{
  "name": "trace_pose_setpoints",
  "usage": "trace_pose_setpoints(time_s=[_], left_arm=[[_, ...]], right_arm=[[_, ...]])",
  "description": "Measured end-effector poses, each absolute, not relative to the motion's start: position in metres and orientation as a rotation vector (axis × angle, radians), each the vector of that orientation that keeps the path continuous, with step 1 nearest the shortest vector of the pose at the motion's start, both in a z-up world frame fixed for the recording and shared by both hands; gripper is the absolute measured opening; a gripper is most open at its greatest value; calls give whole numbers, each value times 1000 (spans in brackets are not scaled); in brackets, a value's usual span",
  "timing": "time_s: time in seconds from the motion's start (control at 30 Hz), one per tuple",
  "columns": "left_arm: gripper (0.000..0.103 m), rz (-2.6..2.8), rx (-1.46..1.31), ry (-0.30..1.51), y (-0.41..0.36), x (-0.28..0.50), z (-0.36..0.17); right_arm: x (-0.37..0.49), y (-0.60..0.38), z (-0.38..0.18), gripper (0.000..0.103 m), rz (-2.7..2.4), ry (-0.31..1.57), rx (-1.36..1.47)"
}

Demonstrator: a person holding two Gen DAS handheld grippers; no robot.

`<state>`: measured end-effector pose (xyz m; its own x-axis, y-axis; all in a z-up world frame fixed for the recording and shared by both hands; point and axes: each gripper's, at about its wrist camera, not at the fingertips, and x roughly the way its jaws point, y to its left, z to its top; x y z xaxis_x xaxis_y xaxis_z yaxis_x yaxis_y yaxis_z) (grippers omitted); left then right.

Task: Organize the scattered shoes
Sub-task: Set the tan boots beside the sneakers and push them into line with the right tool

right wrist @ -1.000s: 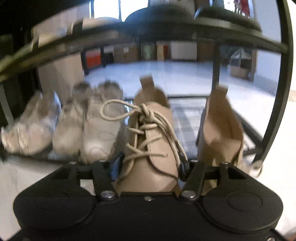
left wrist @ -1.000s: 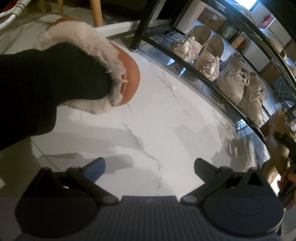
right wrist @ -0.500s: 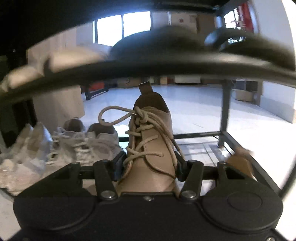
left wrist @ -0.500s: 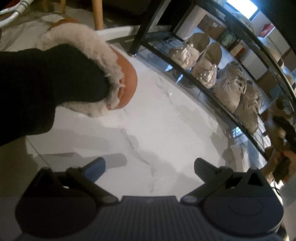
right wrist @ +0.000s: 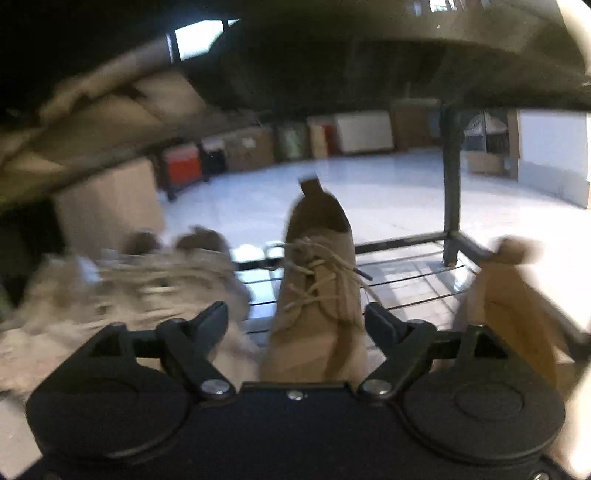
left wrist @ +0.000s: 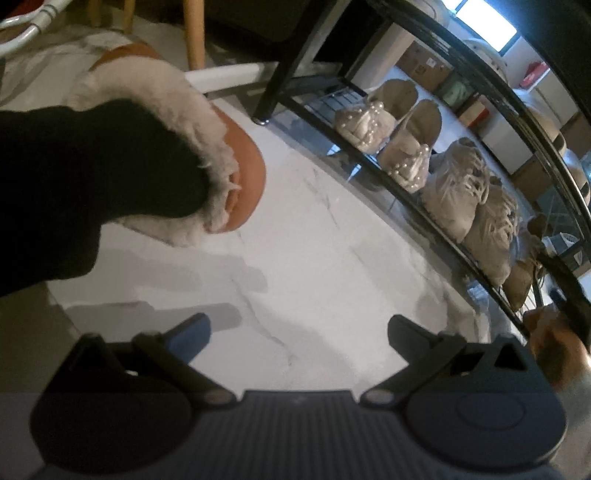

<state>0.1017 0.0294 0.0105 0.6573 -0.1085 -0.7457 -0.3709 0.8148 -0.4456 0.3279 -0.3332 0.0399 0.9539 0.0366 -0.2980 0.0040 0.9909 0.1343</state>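
Observation:
In the right wrist view a tan lace-up boot [right wrist: 317, 288] stands upright on the wire bottom shelf of the black shoe rack [right wrist: 452, 184]. My right gripper [right wrist: 295, 314] straddles its toe. The jaws are opening, and both pads stand clear of the leather. Its partner, a second tan boot [right wrist: 509, 295], stands to the right. My left gripper [left wrist: 295, 328] hangs open over the white marble floor [left wrist: 314, 258] with nothing between its fingers. A fur-lined orange slipper [left wrist: 243, 177] on a person's black-socked foot is at the upper left of that view.
On the rack's bottom shelf [left wrist: 406, 192] sit pearl-trimmed flats [left wrist: 369, 122] and grey sneakers [left wrist: 458, 192], the sneakers blurred in the right wrist view [right wrist: 147, 280]. An upper shelf hangs low over the boots. A wooden leg [left wrist: 194, 33] and a hand [left wrist: 554, 343] are in view.
The right gripper's jaws have spread and let go of the tan boot, which now rests on the shelf. The second boot is back in view at the right. The left gripper stayed put.

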Motion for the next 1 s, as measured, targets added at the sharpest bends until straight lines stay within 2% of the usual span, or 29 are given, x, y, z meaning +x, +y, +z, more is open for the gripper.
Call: trace_pose_setpoints(time_s=[0.17, 0.3, 0.5, 0.53, 0.6, 0.67, 0.77, 0.9, 1.0], left_arm=[[102, 120, -588, 858, 23, 98, 11], [102, 112, -578, 864, 20, 97, 11], [102, 138, -582, 882, 23, 99, 4], [102, 141, -583, 892, 23, 99, 2], [102, 146, -590, 906, 25, 99, -1], [102, 150, -596, 909, 26, 99, -1], [102, 148, -592, 895, 26, 98, 1], [102, 150, -598, 897, 26, 97, 0], [102, 151, -607, 907, 25, 97, -1]], right_arm=[[252, -345, 42, 103, -106, 273, -48], [259, -370, 9, 103, -218, 421, -22], [284, -391, -18, 90, -235, 511, 115], [289, -389, -20, 79, -225, 528, 106], [298, -388, -21, 75, -214, 548, 114], [298, -392, -17, 65, -217, 543, 165], [296, -397, -9, 60, -230, 517, 241], [283, -399, 19, 55, -243, 379, 268], [296, -406, 26, 53, -218, 384, 277]])
